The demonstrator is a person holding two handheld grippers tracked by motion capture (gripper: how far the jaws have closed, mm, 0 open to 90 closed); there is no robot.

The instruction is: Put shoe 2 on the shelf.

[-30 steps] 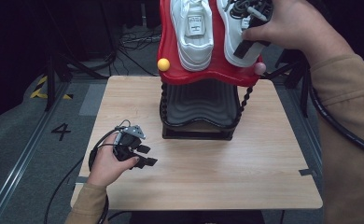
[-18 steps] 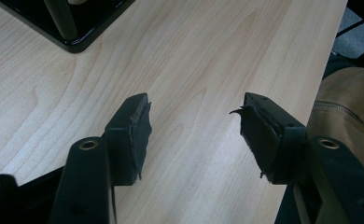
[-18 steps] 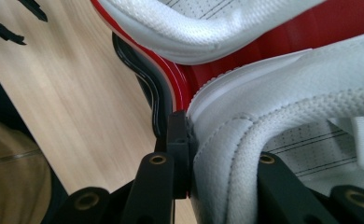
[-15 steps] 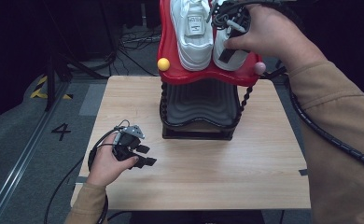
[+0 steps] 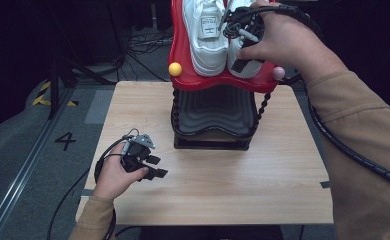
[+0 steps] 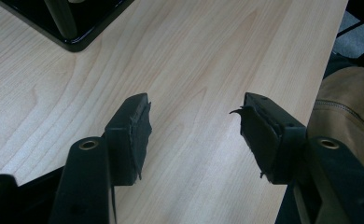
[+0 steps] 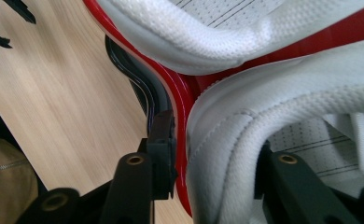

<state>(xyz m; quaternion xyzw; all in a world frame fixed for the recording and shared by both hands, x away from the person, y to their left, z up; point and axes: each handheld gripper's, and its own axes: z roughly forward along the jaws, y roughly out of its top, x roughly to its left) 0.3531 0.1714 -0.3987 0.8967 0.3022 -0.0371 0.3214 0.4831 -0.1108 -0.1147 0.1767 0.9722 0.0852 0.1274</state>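
Observation:
Two white shoes stand heel-first on the red top shelf (image 5: 183,75) of a small rack. My right gripper (image 5: 243,52) is at the heel of the right shoe (image 5: 255,69), beside the left shoe (image 5: 208,35). In the right gripper view the gripper (image 7: 215,158) is shut on the padded heel collar of that shoe (image 7: 264,93), one jaw outside against the red shelf (image 7: 182,93), the other inside the shoe. My left gripper (image 5: 157,166) rests on the table at the left, open (image 6: 194,126), with bare wood between its jaws.
The rack's black lower shelf (image 5: 213,110) and base (image 6: 77,32) stand mid-table on the wooden table (image 5: 283,165). A yellow ball (image 5: 175,69) and a pink ball (image 5: 278,73) cap the rack's posts. Cables trail from both grippers. Dark floor surrounds the table.
My right hand and gripper have shifted left along the top shelf onto the right shoe's heel. The left gripper has stayed where it was.

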